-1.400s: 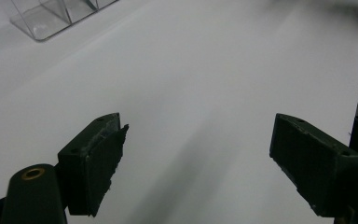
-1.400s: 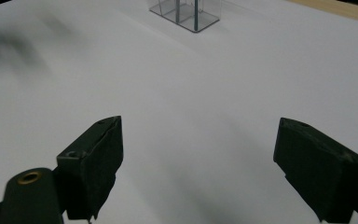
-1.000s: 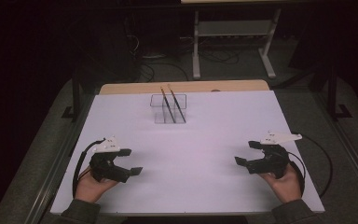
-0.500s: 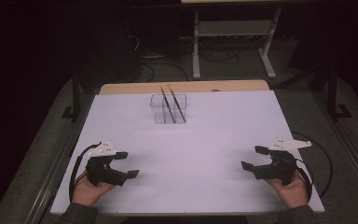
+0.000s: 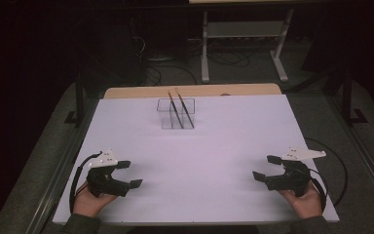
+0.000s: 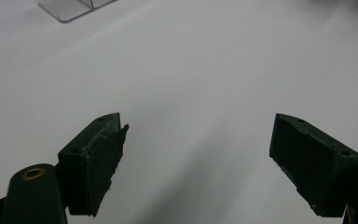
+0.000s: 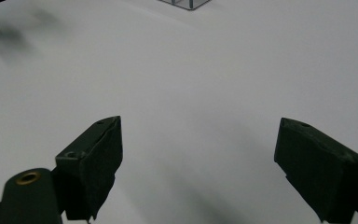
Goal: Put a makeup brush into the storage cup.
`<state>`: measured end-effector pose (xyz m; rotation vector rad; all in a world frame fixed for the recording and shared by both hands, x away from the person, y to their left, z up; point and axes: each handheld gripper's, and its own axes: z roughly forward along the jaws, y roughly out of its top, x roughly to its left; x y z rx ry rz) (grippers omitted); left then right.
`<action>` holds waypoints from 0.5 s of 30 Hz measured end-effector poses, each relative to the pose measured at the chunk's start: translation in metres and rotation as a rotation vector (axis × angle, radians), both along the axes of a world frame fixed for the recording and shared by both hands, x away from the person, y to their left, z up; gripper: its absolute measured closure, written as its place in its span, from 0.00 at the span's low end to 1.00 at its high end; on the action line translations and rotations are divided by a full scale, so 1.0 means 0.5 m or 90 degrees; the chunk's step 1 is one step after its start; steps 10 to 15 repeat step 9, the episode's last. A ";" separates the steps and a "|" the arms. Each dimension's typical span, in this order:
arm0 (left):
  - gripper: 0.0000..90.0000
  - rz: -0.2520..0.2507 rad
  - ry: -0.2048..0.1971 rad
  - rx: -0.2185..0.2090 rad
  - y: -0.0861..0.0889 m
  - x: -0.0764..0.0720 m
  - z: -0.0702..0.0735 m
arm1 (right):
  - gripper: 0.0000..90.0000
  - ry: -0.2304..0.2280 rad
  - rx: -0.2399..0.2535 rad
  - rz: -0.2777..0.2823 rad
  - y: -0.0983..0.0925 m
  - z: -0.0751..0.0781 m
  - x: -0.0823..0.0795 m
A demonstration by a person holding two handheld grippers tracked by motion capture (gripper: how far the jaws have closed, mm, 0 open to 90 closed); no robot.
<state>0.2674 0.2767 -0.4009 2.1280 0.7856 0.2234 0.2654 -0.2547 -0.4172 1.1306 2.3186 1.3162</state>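
A clear plastic holder [image 5: 176, 113] stands at the far middle of the white table [image 5: 209, 146], with two thin dark sticks [image 5: 178, 109] leaning in it. My left gripper [image 5: 130, 174] rests near the front left edge, held in a hand, jaws wide open and empty. My right gripper [image 5: 265, 168] sits near the front right edge, also open with nothing between its jaws. In the left gripper view the gripper [image 6: 196, 158] faces bare table, with a corner of the holder [image 6: 70, 7] at the top. In the right gripper view the gripper [image 7: 198, 161] is open, the holder's corner [image 7: 186, 3] far ahead.
A black cable [image 5: 338, 168] loops on the table beside the right hand. A wooden strip [image 5: 195, 90] borders the table's far edge. Beyond it, a white metal stand [image 5: 241, 34] and cables lie on the dark floor.
Both hands have drawn back toward the front edge and slightly outward. The jaws stay open throughout.
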 end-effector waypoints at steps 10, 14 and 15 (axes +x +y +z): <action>0.19 0.009 0.009 -0.002 0.004 0.001 -0.011 | 0.16 0.003 -0.015 0.002 0.005 -0.014 -0.005; 0.19 0.009 0.009 -0.002 0.004 0.001 -0.011 | 0.16 0.003 -0.015 0.002 0.005 -0.014 -0.005; 0.19 0.009 0.009 -0.002 0.004 0.001 -0.011 | 0.16 0.003 -0.015 0.002 0.005 -0.014 -0.005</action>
